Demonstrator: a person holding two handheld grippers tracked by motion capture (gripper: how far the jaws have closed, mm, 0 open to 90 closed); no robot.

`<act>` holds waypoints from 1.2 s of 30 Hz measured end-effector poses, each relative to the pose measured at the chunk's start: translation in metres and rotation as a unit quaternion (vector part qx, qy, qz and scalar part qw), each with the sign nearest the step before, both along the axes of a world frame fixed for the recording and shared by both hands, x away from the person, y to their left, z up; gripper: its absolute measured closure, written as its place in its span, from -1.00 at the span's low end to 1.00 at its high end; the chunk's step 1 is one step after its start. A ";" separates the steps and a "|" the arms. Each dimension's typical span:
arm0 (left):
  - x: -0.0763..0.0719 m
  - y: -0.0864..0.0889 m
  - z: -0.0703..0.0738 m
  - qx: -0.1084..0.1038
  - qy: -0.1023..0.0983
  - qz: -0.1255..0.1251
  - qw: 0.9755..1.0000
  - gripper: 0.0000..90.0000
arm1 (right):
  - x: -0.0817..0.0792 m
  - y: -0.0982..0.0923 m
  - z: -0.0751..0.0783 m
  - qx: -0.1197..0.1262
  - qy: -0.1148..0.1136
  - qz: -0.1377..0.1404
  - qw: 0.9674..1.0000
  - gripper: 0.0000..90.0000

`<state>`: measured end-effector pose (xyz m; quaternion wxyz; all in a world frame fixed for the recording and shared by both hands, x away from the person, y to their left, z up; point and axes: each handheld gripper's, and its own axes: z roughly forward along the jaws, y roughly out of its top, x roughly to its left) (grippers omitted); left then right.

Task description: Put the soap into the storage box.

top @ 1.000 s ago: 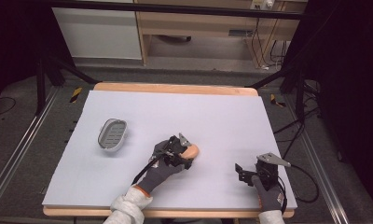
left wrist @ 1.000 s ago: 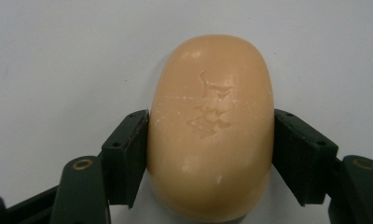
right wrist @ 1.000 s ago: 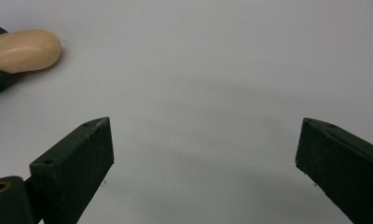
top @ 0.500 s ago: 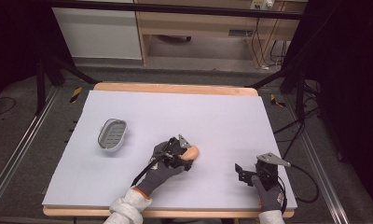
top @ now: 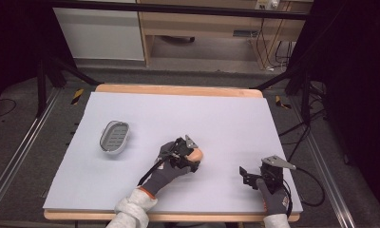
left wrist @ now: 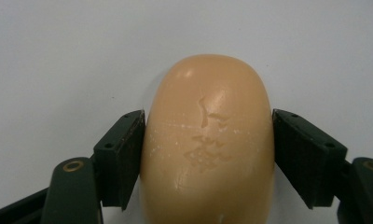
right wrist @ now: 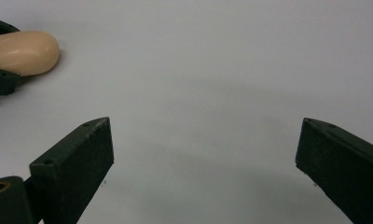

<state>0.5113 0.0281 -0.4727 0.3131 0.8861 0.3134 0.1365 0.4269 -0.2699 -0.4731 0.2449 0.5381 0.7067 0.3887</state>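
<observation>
A peach, oval bar of soap (top: 196, 154) lies on the white table top (top: 202, 111), slightly front of centre. My left gripper (top: 193, 155) is shut on it. In the left gripper view both black jaws press the sides of the soap (left wrist: 208, 149), whose top is scuffed. My right gripper (top: 245, 176) rests low near the front right edge, held by a gloved hand. Its jaws stand wide open over bare table, with nothing between its fingertips (right wrist: 82, 154). The soap (right wrist: 24, 51) lies at the far left of that view.
A grey oval soap dish (top: 115, 137) with a slotted floor sits on the left part of the table. The table's wooden rim (top: 178, 90) runs along the back. Cables trail off the right side, and dark stands flank the table.
</observation>
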 end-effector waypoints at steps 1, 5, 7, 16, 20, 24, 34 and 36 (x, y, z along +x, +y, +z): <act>0.000 0.001 0.000 0.003 0.000 -0.001 1.000 -0.36 | 0.000 0.000 0.000 0.000 0.000 0.000 1.000 -0.90; 0.000 0.000 0.000 0.002 0.000 -0.001 1.000 -0.32 | 0.000 0.000 0.000 -0.003 -0.001 0.000 1.000 -0.90; -0.001 0.000 0.000 0.002 0.000 -0.001 1.000 -0.32 | 0.000 0.000 0.000 -0.003 -0.002 -0.001 1.000 -0.90; -0.009 0.000 0.006 -0.003 -0.004 -0.008 1.000 -0.31 | 0.000 0.000 0.000 -0.001 -0.001 0.000 1.000 -0.90; -0.015 0.008 0.016 -0.019 -0.006 -0.010 1.000 -0.31 | -0.001 0.000 0.001 -0.001 -0.002 -0.001 1.000 -0.90; -0.020 0.017 0.022 -0.029 -0.010 -0.005 1.000 -0.31 | -0.001 0.000 0.001 -0.001 -0.002 -0.002 1.000 -0.90; -0.027 0.047 0.033 -0.041 -0.018 0.016 0.999 -0.31 | -0.001 0.000 0.000 0.000 0.000 -0.004 1.000 -0.90; -0.029 0.053 0.036 -0.043 -0.020 0.021 0.999 -0.31 | -0.001 0.000 0.000 0.000 0.001 -0.003 1.000 -0.90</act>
